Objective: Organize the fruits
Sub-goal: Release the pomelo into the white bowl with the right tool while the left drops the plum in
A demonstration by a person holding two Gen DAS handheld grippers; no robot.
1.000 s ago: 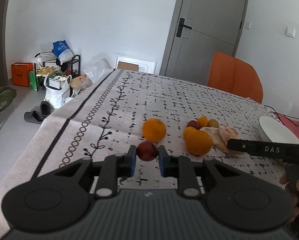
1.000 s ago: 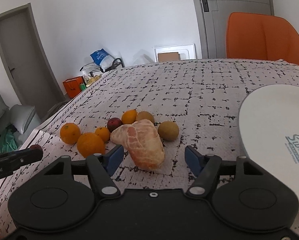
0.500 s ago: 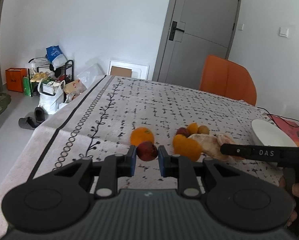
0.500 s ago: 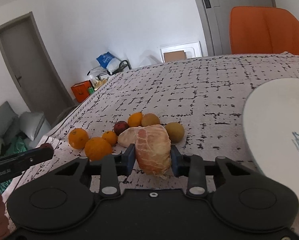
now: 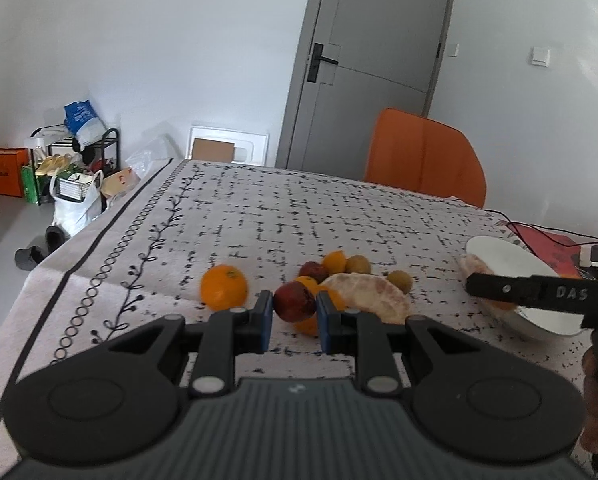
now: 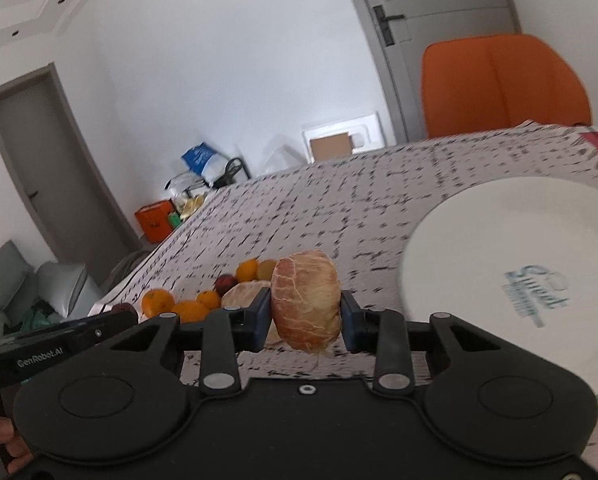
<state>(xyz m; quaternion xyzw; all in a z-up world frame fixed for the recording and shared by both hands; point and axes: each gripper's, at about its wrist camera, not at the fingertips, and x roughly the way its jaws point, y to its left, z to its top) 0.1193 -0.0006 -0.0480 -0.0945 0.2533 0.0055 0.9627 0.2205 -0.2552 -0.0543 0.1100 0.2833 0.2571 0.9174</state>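
My left gripper (image 5: pixel 294 314) is shut on a small dark red fruit (image 5: pixel 294 302) and holds it above the tablecloth. My right gripper (image 6: pixel 305 312) is shut on a peeled pomelo piece (image 6: pixel 306 300), lifted off the table beside the white plate (image 6: pixel 511 256). The rest of the pomelo (image 5: pixel 365 296) lies on the table with oranges (image 5: pixel 223 287), another red fruit (image 5: pixel 313 271) and small green-brown fruits (image 5: pixel 401 280). In the left wrist view the right gripper's finger (image 5: pixel 539 294) reaches over the plate (image 5: pixel 503 254).
The table has a black-and-white patterned cloth (image 5: pixel 299 216) with a left edge that drops to the floor. An orange chair (image 5: pixel 423 160) stands at the far side. Red items and cables (image 5: pixel 547 238) lie behind the plate. Bags and a rack (image 5: pixel 71 160) stand on the floor at left.
My right gripper closed on the pomelo piece, lifted it and moved right toward the plate. My left gripper kept the red fruit and moved right, in front of the fruit pile.
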